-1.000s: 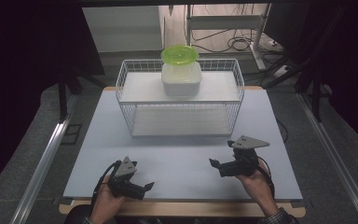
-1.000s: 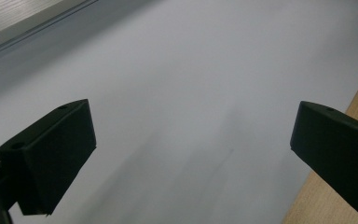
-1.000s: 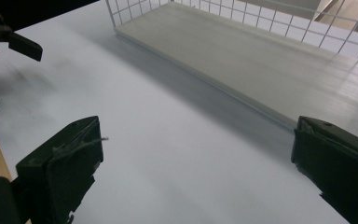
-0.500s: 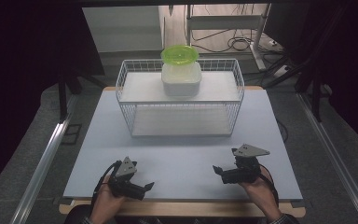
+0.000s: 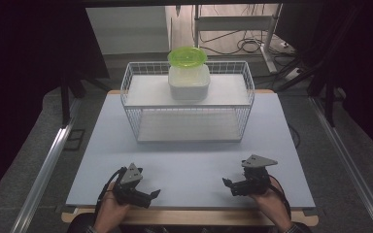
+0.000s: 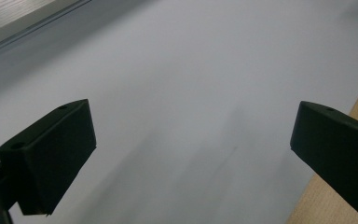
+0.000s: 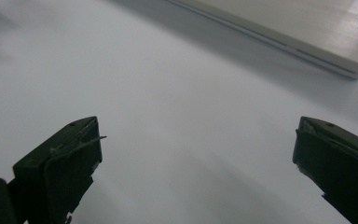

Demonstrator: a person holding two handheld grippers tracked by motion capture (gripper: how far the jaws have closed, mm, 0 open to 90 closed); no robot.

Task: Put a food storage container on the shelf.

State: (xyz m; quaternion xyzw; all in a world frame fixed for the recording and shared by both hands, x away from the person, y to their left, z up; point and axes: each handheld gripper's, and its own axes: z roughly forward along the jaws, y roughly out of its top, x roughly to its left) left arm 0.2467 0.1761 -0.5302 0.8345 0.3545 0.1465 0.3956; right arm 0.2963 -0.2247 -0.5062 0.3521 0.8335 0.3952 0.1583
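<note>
Pale table (image 5: 189,160) near edge — left tongs (image 5: 151,196), right tongs (image 5: 227,184) gaping

Each hand carries a black tool. The left tool (image 5: 151,194) has a blocky dark body topped by a grey three-cornered plate, and a black cable loops from it back over the left hand (image 5: 109,209). The right tool (image 5: 229,184) wears a larger grey three-cornered plate, with a black cable curving around the right hand (image 5: 271,198). In the gripper views the jaws are matte black, wedge-shaped blocks, each with a small round screw hole near its upper edge.
</note>
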